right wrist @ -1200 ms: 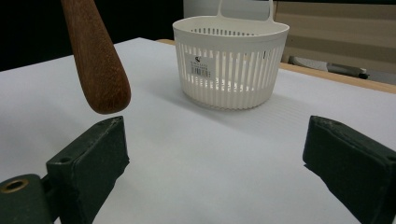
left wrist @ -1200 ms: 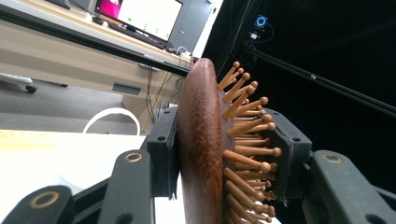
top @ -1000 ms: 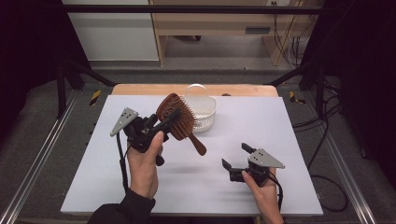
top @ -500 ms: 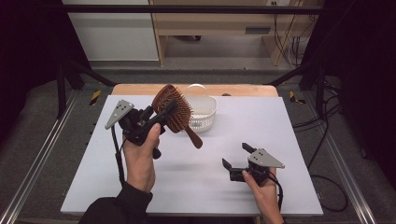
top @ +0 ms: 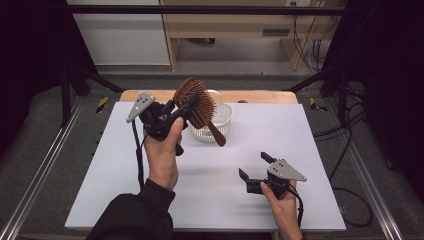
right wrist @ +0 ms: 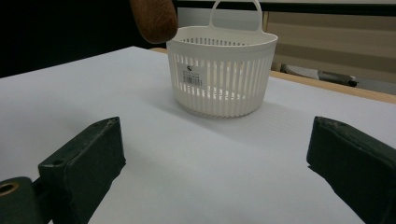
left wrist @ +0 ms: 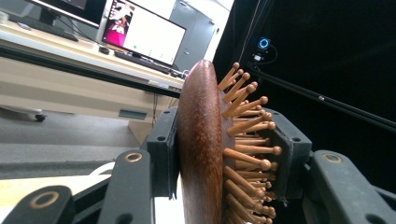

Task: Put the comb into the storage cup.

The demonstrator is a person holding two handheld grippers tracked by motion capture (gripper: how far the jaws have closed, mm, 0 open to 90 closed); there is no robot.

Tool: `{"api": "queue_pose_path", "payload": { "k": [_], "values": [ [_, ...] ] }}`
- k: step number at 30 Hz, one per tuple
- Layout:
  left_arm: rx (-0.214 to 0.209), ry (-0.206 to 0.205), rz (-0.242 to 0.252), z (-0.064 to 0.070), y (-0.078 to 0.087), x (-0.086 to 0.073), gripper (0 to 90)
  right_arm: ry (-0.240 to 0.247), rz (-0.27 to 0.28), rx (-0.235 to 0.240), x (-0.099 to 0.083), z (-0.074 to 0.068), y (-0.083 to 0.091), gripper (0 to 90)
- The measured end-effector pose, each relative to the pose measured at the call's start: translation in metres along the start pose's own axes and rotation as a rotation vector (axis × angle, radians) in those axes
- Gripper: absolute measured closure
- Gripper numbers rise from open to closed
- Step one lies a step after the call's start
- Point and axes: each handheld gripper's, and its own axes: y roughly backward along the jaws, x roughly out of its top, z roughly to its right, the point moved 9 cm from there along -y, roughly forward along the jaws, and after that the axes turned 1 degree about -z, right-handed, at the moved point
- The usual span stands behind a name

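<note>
So the left gripper (top: 181, 114) has its jaws clamped on the head of a reddish-brown wooden paddle hairbrush with peg bristles (top: 197, 107), one jaw on the smooth back and the other pressed into the pegs. You can see that squeeze really well in the left gripper view, where the hairbrush (left wrist: 210, 154) sits edge-on between the two black jaws. Grabbing it by the head makes sense to me, since it leaves the handle free to go in first.

The brush is up in the air, just left of centre in the upper half of the high view, right over the near rim of the white slotted plastic basket with a loop handle (top: 221, 120). Its long axis runs diagonally: head toward the upper left, handle pointing down and to the lower right, with the tip hanging over the basket's near side. My guess is it's about to get dropped in.

The right gripper (top: 257, 166) sits low on the white tabletop (top: 310, 140) at lower right, jaws spread wide and empty, facing the basket (right wrist: 222, 77).
</note>
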Motion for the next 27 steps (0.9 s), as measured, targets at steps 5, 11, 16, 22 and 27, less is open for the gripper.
{"api": "queue_pose_path", "payload": {
  "k": [5,11,16,22,27],
  "values": [
    [-0.010,0.000,0.016,0.004,-0.014,0.012,51.6,-0.001,-0.003,-0.006,-0.002,0.003,0.001,4.5],
    [-0.009,0.031,0.037,0.000,-0.034,0.026,51.6,0.029,-0.005,-0.026,-0.002,0.005,0.001,4.9],
    [-0.004,0.054,0.042,-0.004,-0.045,0.032,51.6,0.031,-0.007,-0.026,-0.003,0.005,-0.001,5.0],
    [0.021,0.072,0.067,-0.013,-0.051,0.037,51.6,0.040,-0.013,-0.027,-0.004,0.004,-0.001,5.7],
    [0.043,0.064,0.060,-0.021,-0.057,0.037,51.6,0.031,-0.004,-0.019,-0.003,0.004,0.000,5.4]
  ]
}}
